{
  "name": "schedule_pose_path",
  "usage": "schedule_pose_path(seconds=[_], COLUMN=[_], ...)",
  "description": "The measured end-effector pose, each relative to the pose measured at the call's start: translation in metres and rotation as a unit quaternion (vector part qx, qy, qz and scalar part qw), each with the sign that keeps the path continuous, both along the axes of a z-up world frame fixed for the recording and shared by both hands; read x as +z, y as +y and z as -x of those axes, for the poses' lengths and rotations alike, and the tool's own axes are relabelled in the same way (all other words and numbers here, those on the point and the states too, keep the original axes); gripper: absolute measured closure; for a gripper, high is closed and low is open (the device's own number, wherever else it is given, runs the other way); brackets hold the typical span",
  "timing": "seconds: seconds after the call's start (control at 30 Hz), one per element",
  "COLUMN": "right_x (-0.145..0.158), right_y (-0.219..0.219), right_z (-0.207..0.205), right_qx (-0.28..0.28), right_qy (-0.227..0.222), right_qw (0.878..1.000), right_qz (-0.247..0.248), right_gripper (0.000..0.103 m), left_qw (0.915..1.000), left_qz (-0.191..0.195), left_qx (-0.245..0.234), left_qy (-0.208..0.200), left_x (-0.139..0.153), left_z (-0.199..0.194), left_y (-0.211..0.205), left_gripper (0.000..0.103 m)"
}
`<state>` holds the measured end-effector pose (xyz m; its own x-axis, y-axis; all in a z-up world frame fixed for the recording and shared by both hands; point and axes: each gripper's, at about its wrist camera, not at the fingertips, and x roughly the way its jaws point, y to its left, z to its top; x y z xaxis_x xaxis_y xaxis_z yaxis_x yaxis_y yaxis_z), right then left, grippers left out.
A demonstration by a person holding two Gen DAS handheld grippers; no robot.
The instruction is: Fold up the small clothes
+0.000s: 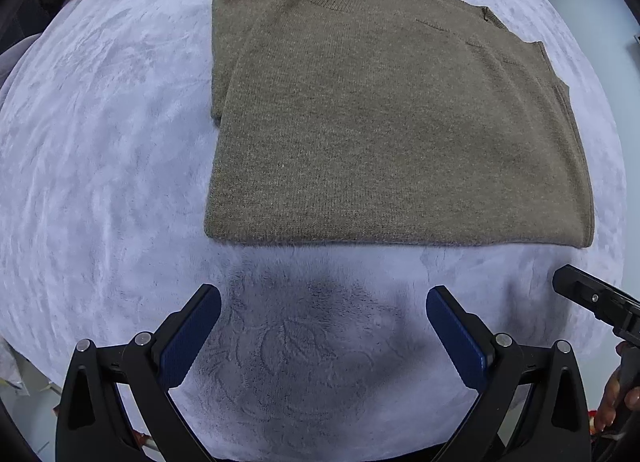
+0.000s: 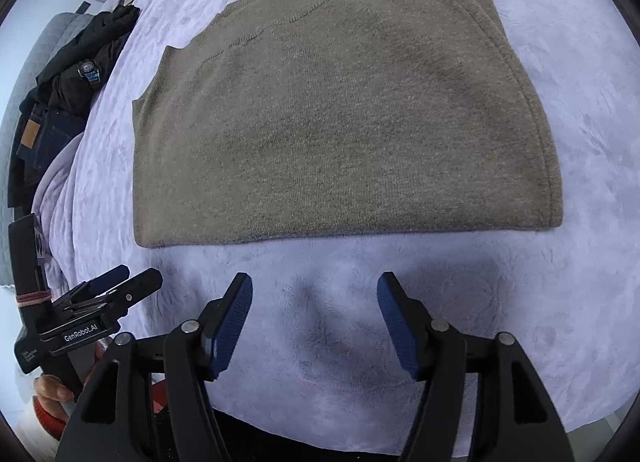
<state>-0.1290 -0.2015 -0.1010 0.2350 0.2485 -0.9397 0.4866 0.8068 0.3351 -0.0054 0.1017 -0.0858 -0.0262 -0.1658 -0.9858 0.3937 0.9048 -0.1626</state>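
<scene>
Left gripper (image 1: pixel 323 308): hovers over the bare blanket just short of the sweater's near edge, blue pads spread wide, nothing between them.
Lilac fleece blanket (image 1: pixel 100 150): covers the work surface; the sweater lies on it.
Brown knit sweater (image 1: pixel 384 122): lies flat near the middle of the blanket, mock collar at the far end, near edge straight; both side edges are turned in so it forms a rough rectangle, with a second layer showing along its left side in the left wrist view.
Right gripper (image 2: pixel 315 296): released as well, jaws apart and empty, poised near the sweater's near edge without touching it.
Dark clothes pile (image 2: pixel 60 102): sits off the blanket's left side in the right wrist view, well apart from the sweater.
Step in hand: judged as mid-fold, sleeves already tucked, the lengthwise fold not yet done.
Next move: likely calls for each gripper to pinch a near corner and carry the near edge toward the collar, keeping the edges level.
</scene>
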Motion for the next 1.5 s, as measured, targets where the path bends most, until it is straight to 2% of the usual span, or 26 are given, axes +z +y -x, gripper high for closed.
schedule_pose_path(seconds=[0.07,0.27,0.47,0.77,1.3,1.37,1.5], right_x=[-0.006,-0.027,-0.031,-0.036,-0.053,-0.056,-0.061], right_y=[0.004,0.014,0.024,0.027,0.015,0.015,0.021], right_z=[0.0,-0.004,-0.011,-0.021,-0.025,-0.025,-0.029], right_qx=[0.003,0.01,0.023,-0.005,-0.085,-0.094,-0.108], right_qy=[0.0,-0.005,-0.02,-0.05,-0.089,-0.094,-0.106], right_qw=[1.0,1.0,1.0,0.997,0.979,0.974,0.965], right_qz=[0.001,-0.012,0.004,-0.053,-0.165,-0.182,-0.214], right_gripper=[0.024,0.024,0.024,0.024,0.023,0.023,0.023], left_qw=[1.0,0.9998,0.9994,0.9943,0.9923,0.9896,0.9748], left_qz=[0.002,0.015,0.03,0.096,0.089,0.107,0.169], left_qx=[0.002,0.011,0.011,0.046,0.085,0.091,0.13], left_qy=[-0.003,-0.009,-0.015,-0.001,0.017,0.032,0.065], left_x=[-0.005,-0.019,-0.026,-0.027,-0.031,-0.033,-0.036], left_z=[0.001,0.0,-0.002,-0.018,-0.021,-0.024,-0.03], left_y=[0.0,-0.001,-0.002,0.019,0.037,0.043,0.065], left_gripper=[0.0,0.0,0.0,0.0,0.0,0.0,0.0])
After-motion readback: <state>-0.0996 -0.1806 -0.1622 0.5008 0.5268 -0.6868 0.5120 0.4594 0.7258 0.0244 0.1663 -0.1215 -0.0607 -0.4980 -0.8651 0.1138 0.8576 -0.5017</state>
